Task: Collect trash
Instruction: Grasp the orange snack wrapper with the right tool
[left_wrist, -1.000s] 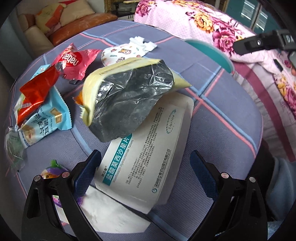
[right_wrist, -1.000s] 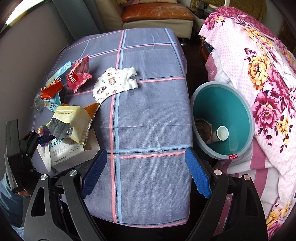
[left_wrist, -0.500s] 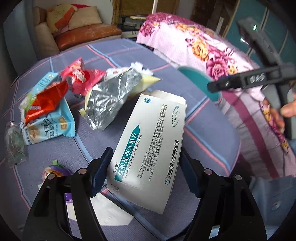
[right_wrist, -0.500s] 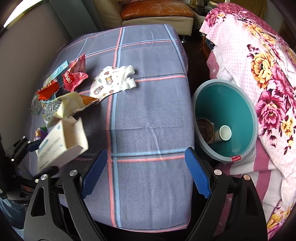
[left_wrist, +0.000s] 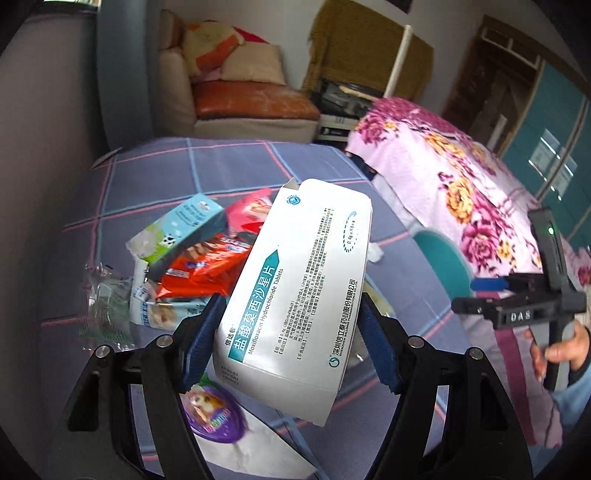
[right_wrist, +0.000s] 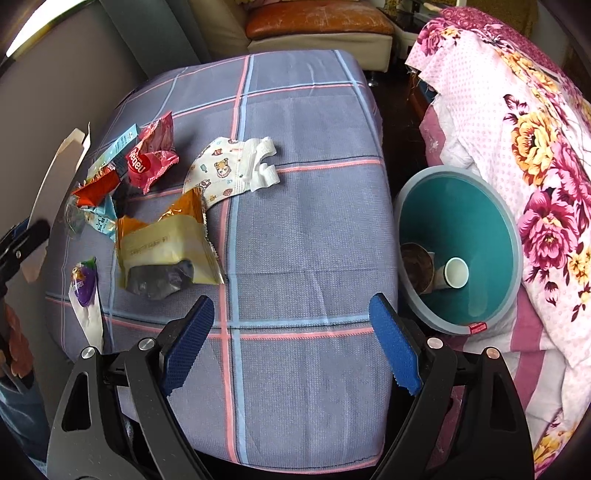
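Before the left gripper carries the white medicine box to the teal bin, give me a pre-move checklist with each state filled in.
1. White cardboard medicine box clamped by left gripper: ok.
2. Box lifted clear of the checked tablecloth: ok.
3. Round teal bin mouth open, room inside beside the paper cup: ok.
4. Right gripper open, holding nothing: ok.
5. Right gripper out of the path to the bin: cannot tell.
6. Yellow foil snack bag left on the tablecloth: ok.
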